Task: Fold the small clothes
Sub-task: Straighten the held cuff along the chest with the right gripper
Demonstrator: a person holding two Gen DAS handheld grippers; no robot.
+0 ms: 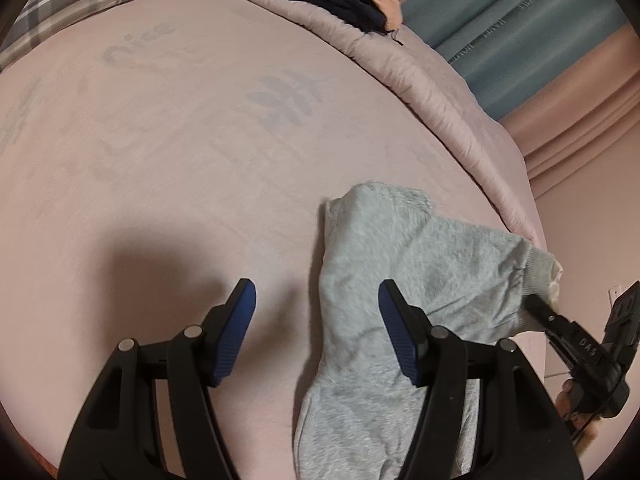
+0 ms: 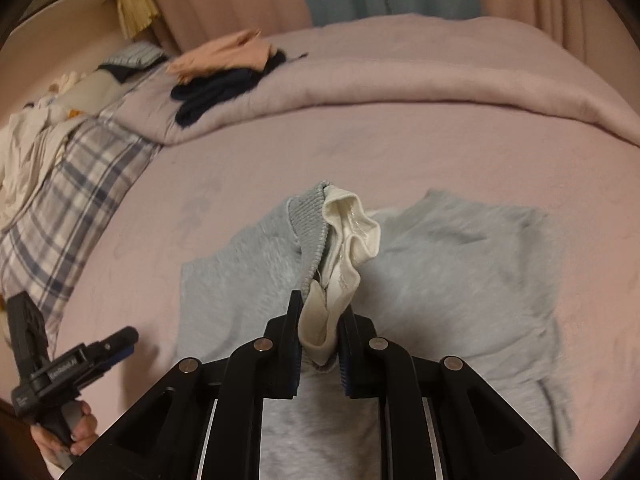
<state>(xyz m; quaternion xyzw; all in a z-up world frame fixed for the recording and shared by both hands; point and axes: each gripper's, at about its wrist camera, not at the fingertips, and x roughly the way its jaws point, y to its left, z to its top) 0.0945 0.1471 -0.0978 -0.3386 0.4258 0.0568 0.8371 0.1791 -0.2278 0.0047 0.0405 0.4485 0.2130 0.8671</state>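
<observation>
A light grey fleece garment (image 1: 400, 264) lies spread on the pink bed sheet (image 1: 160, 140). My right gripper (image 2: 322, 308) is shut on its ribbed grey cuff (image 2: 310, 220) and the white lining (image 2: 352, 232) bunched there, holding that end lifted above the rest of the garment (image 2: 460, 264). In the left wrist view the right gripper (image 1: 536, 304) grips the cuff at the garment's right end. My left gripper (image 1: 316, 292) hangs open over the garment's left edge with nothing between its blue pads (image 1: 240, 320). The right wrist view has the left gripper (image 2: 124, 340) at lower left.
A rolled pink duvet (image 2: 400, 76) runs along the far side of the bed, with a dark navy pile (image 2: 216, 92) and a peach garment (image 2: 224, 54) on it. A plaid pillow (image 2: 80, 184) lies at the left. Curtains (image 1: 520, 40) hang behind.
</observation>
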